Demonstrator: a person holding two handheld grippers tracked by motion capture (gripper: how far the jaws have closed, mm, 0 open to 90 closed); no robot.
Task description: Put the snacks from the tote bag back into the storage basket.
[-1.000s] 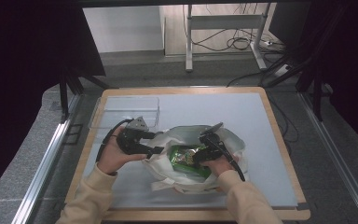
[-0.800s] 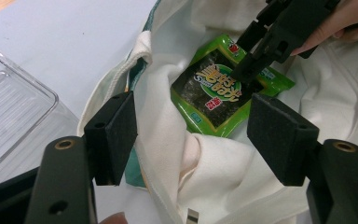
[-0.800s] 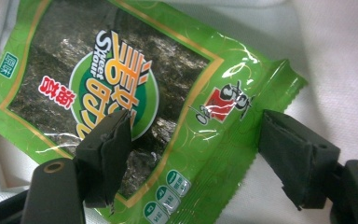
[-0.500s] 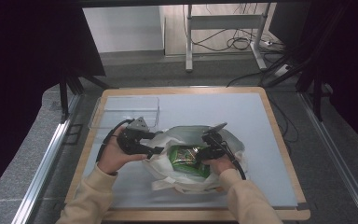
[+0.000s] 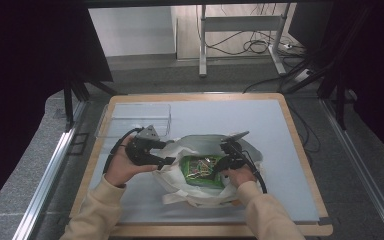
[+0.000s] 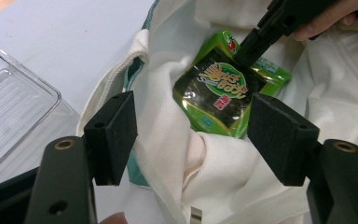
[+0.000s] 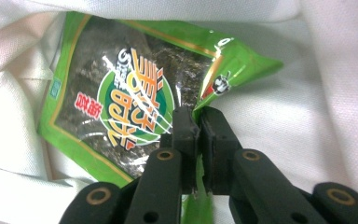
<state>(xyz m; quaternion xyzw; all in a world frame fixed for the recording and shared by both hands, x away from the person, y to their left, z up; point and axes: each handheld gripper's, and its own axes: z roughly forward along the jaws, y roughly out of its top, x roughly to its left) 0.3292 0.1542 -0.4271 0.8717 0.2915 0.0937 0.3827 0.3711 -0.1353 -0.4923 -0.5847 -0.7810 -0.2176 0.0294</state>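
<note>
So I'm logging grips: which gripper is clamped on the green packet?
The right gripper, pinching the green packet edge; the left gripper stands open around the white bag.

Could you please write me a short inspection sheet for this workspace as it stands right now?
Surface: grey mat on a wooden-edged table.
Job's things: green snack packet lying inside an open white cloth bag.
Clutter: clear plastic tray at the far left.
Grippers: right gripper has just been closing, pinched on the packet's edge; left gripper jaws apart around the bag's rim.
Cables: black cables trail from both grippers; more on the floor.
Surroundings: metal frame legs, dark curtains.
</note>
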